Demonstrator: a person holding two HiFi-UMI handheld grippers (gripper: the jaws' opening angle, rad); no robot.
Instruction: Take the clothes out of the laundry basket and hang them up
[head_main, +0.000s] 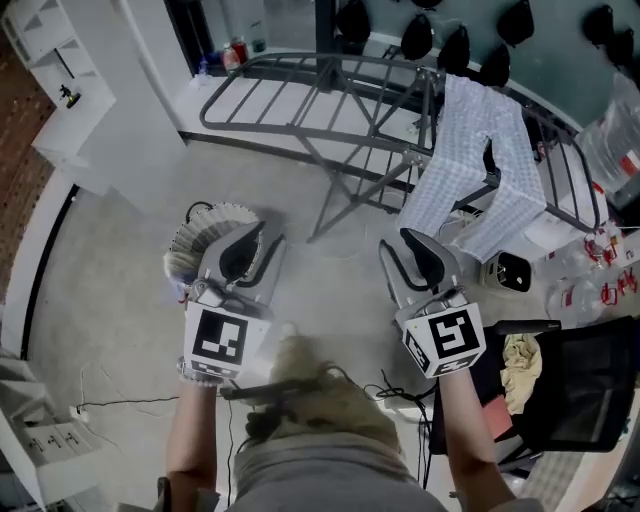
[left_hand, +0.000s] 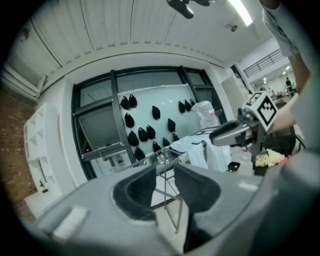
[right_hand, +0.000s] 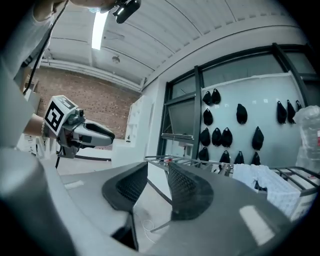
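A: Where are the clothes?
B: Yellowish cloth lies in the black basket, low on the person's right. White checked garment hangs over the rack, at its right end.
A: Grippers?
B: Left gripper has its jaws apart with nothing between them. Right gripper is likewise apart and empty. Both are side by side over the floor, pointing toward the rack, with the right one nearer the basket.
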